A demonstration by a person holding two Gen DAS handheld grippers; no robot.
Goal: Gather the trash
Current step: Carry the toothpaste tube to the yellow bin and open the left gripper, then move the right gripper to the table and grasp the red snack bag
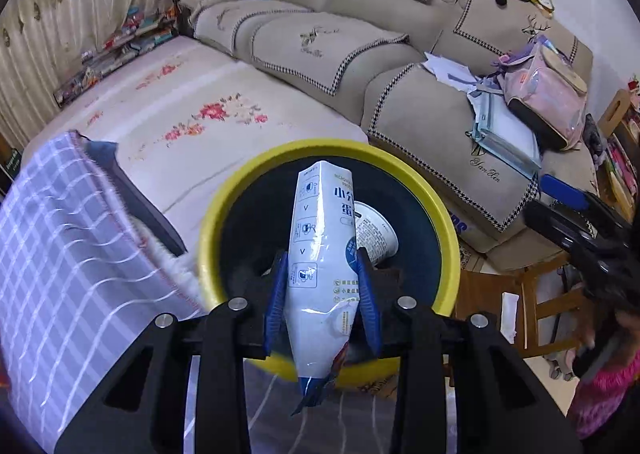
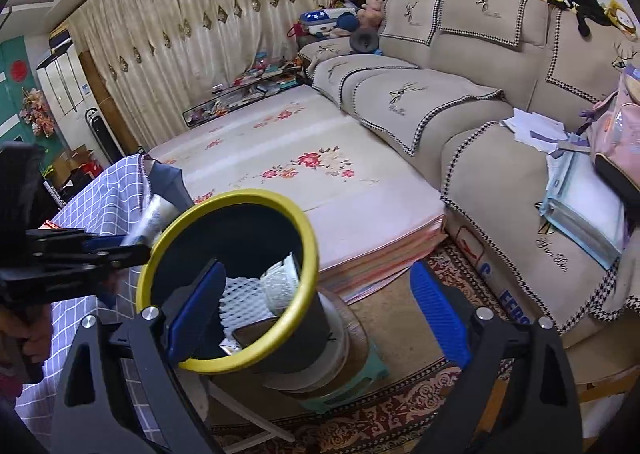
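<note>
My left gripper [image 1: 323, 286] is shut on a white and blue snack bag [image 1: 322, 254] and holds it upright over the open mouth of a black bin with a yellow rim [image 1: 444, 222]. A white paper cup [image 1: 376, 232] lies inside the bin. In the right wrist view the bin [image 2: 306, 238] stands on a small stool, and white foam netting [image 2: 250, 294] lies inside it. My right gripper [image 2: 320, 300] is open and empty, its left finger over the bin's rim. The left gripper [image 2: 120, 244] with the bag shows at the left there.
A table with a purple checked cloth [image 1: 60, 254] stands left of the bin. A beige sofa [image 2: 460, 102] with papers and a pink backpack [image 1: 548, 94] runs along the right. A floral mat [image 2: 300, 158] lies behind the bin. A patterned rug [image 2: 400, 406] covers the floor.
</note>
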